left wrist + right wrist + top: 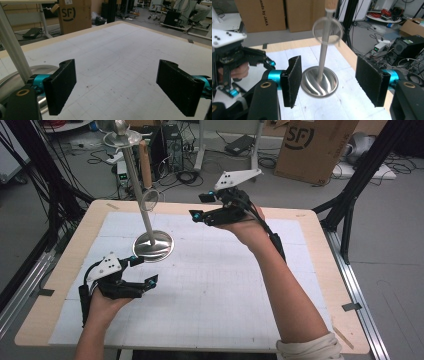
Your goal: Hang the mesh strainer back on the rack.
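A shiny metal stand has a round base on the white gridded mat and a thin pole leaning up to the far left. A clear ring circles the pole about halfway up and looks blurred. In the right gripper view the ring hangs around the pole above the base. My left gripper stands open just in front of the base, nothing between its jaws. My right gripper is held open in the air, right of the pole and apart from the ring.
The mat covers a wooden table. Black frame legs stand at the right edge. Cardboard boxes, cables and electronics lie on the floor beyond the far edge. The left gripper view has the pole close at its left.
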`<action>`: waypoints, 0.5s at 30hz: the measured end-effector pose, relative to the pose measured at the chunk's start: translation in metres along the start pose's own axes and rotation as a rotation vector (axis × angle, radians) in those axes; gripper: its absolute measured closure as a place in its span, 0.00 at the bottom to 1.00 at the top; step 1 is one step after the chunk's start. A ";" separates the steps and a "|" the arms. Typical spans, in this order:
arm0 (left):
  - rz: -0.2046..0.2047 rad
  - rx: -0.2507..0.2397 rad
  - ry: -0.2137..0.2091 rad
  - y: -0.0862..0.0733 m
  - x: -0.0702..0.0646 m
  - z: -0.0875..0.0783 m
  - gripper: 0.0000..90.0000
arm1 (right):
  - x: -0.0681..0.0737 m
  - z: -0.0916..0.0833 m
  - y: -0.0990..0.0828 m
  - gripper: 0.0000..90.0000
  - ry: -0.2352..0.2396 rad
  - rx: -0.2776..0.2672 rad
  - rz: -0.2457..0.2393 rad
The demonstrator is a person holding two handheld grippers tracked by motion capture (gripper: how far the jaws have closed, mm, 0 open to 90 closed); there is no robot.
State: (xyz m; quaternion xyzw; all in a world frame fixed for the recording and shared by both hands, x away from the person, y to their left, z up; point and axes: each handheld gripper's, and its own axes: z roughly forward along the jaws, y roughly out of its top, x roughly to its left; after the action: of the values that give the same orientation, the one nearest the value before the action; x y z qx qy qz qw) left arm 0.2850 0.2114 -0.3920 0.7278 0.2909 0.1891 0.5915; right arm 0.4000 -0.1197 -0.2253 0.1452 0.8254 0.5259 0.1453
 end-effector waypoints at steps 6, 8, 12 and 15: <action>0.005 0.005 -0.001 0.000 0.000 0.001 0.19 | 0.001 -0.016 -0.018 0.40 -0.016 -0.007 0.017; 0.008 0.010 -0.003 -0.001 -0.001 0.002 0.19 | 0.000 -0.022 -0.026 0.39 -0.022 -0.006 0.027; 0.009 0.011 -0.005 0.000 -0.001 0.003 0.19 | 0.001 -0.032 -0.039 0.38 -0.032 -0.014 0.050; 0.009 0.013 -0.002 0.000 -0.002 0.004 0.19 | 0.002 -0.038 -0.050 0.37 -0.043 -0.019 0.059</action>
State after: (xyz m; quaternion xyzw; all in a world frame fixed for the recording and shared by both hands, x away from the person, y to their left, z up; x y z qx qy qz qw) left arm 0.2862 0.2077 -0.3929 0.7331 0.2882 0.1892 0.5862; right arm 0.3792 -0.1704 -0.2558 0.1792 0.8125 0.5344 0.1488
